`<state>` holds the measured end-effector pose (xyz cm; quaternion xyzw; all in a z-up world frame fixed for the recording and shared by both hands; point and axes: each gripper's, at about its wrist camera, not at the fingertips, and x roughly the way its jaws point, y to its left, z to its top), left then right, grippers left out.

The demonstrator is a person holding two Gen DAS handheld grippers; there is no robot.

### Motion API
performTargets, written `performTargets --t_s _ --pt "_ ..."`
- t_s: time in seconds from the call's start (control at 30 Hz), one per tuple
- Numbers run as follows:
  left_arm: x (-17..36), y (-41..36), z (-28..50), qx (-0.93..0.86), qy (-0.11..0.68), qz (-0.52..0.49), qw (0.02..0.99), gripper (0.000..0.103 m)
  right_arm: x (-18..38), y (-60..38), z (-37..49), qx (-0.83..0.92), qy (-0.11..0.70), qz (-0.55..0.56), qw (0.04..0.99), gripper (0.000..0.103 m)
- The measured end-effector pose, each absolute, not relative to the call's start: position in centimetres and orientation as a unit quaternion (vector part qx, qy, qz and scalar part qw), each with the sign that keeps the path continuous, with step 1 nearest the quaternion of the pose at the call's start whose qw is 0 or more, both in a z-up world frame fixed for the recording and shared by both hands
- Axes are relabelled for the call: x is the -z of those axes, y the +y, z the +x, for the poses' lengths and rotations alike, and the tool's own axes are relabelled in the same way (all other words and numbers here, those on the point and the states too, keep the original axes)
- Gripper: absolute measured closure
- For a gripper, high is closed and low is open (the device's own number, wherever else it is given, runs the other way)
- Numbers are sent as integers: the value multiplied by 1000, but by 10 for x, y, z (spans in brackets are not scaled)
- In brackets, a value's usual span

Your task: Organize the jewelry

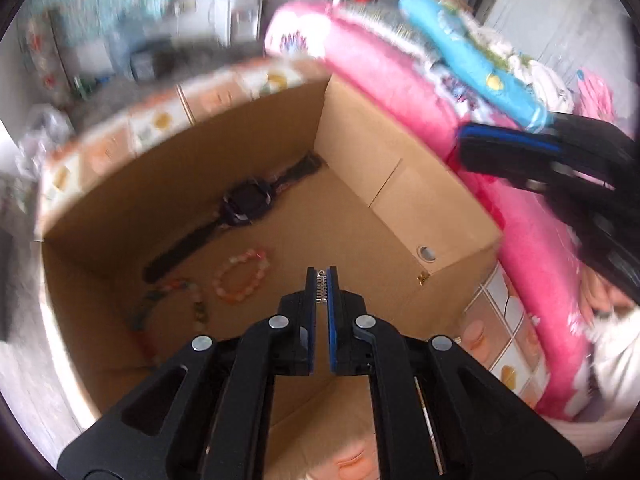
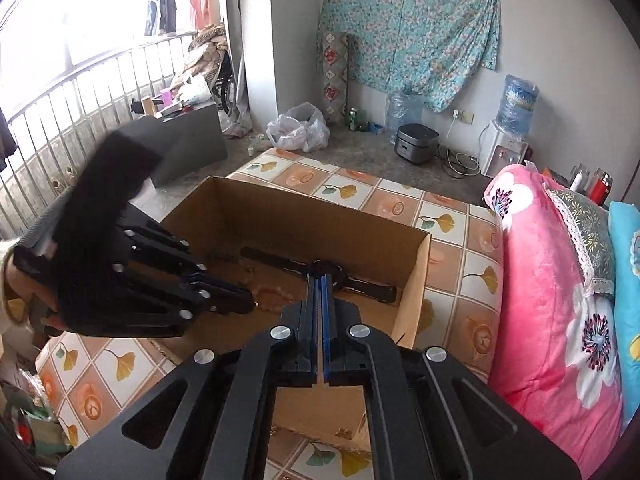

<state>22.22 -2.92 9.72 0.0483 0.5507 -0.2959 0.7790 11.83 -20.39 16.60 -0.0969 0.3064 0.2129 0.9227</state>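
Note:
An open cardboard box [image 1: 360, 184] [image 2: 320, 216] stands on a patterned bed. On its floor lie a black watch [image 1: 244, 204] [image 2: 360, 284], a pink bead bracelet [image 1: 240, 276] [image 2: 276, 296] and a blurred multicoloured bracelet [image 1: 172, 300]. My left gripper [image 1: 321, 284] [image 2: 250, 304] hangs over the box, pointing steeply down, shut on a small silvery piece of jewelry [image 1: 321, 288] pinched at its fingertips. My right gripper [image 2: 320, 280] [image 1: 464, 144] is above the box's near-right side, shut, with nothing visible between its pads.
Pink floral bedding [image 2: 552, 288] [image 1: 400, 80] and a blue pillow [image 1: 472, 52] are stacked right of the box. The tiled-pattern bed sheet [image 2: 332, 188] surrounds it. Beyond the bed: plastic bag [image 2: 298, 128], rice cooker [image 2: 416, 144], water dispenser [image 2: 508, 144].

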Motion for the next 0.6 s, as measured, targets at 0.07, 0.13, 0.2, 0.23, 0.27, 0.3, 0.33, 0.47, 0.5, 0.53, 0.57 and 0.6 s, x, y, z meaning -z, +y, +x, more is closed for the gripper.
performTargets --t_s 0.07,0.13,0.2,0.23,0.27,0.3,0.33,0.47,0.5,0.53,0.57,0.6 --pt "-75 -38 242 291 585 28 757 99 -163 -209 115 -211 299 -98 925 101" --pt "-55 -44 259 286 617 5 733 99 -159 -217 105 -207 295 -89 928 101" --pt "-46 -48 265 272 631 1 726 97 -154 -228 92 -203 293 -78 931 101" --pt "-46 -50 266 268 632 1 727 90 -149 -233 83 -202 295 -74 931 101" --pt "-49 -50 264 255 626 5 737 88 -147 -239 78 -200 297 -67 931 101" --pt "-56 -50 261 249 616 13 747 86 -143 -246 70 -193 296 -56 934 101" --pt "-62 -50 256 245 605 18 757 86 -139 -253 62 -186 295 -41 936 101" --pt "-126 -44 184 264 469 69 840 86 -111 -287 27 -145 303 27 941 100" --pt "-142 -46 152 287 428 95 852 86 -103 -294 20 -139 307 41 941 100" --pt "-148 -51 123 316 410 110 849 86 -91 -302 11 -139 316 66 936 100" --pt "-147 -54 101 340 408 114 840 86 -81 -307 7 -141 323 83 932 100" --pt "-139 -60 79 359 421 113 825 85 -69 -312 2 -142 332 98 927 100"
